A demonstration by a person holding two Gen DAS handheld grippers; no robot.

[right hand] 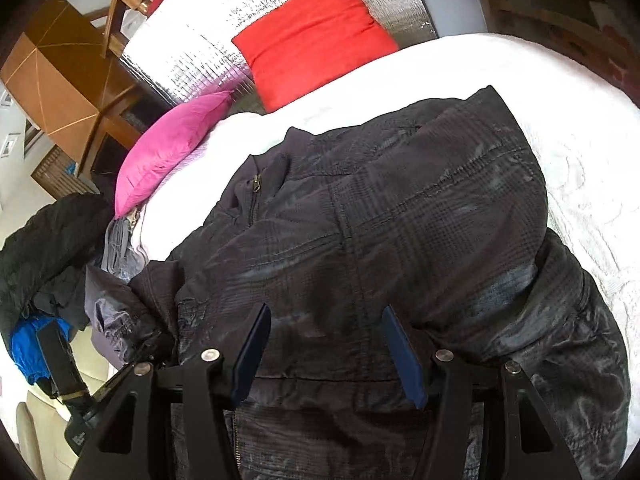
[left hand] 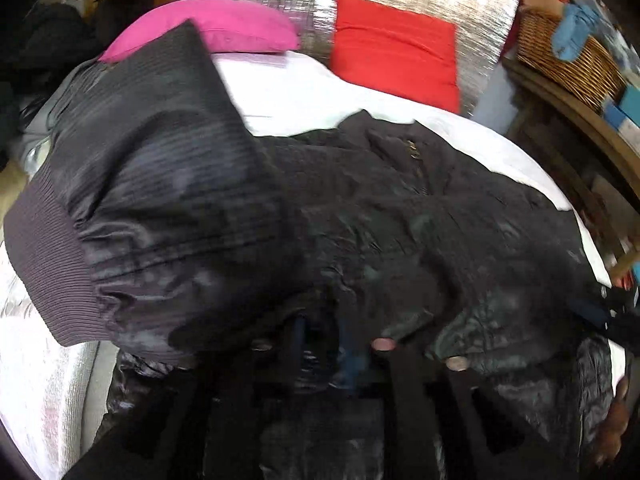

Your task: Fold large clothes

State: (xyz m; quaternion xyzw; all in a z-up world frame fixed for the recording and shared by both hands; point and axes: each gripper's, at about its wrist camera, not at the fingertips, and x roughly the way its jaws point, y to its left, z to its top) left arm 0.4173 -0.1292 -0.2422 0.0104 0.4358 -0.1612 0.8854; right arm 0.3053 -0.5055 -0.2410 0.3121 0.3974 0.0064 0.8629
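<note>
Hovering over black jacket (right hand: 400, 208), right gripper (right hand: 326, 344) jaws apart, empty, left gripper (left hand: 324, 340) jaws blurred, unclear

A dark jacket (right hand: 360, 232) lies spread on a white bed cover, filling the middle of the right wrist view from about eight o'clock round to four o'clock. Its cloth is thin and slightly shiny, black to charcoal with a faint check pattern, creased and catching pale highlights. A brass-toned zip (right hand: 256, 196) runs down near the collar at about ten o'clock of the garment, and another stretch of zip teeth shows at its six o'clock edge. One part is folded over the body at upper right. In the left wrist view a sleeve (left hand: 160, 184) with a ribbed knit cuff (left hand: 48, 264) at nine o'clock drapes across the jacket, raised above it.
</note>
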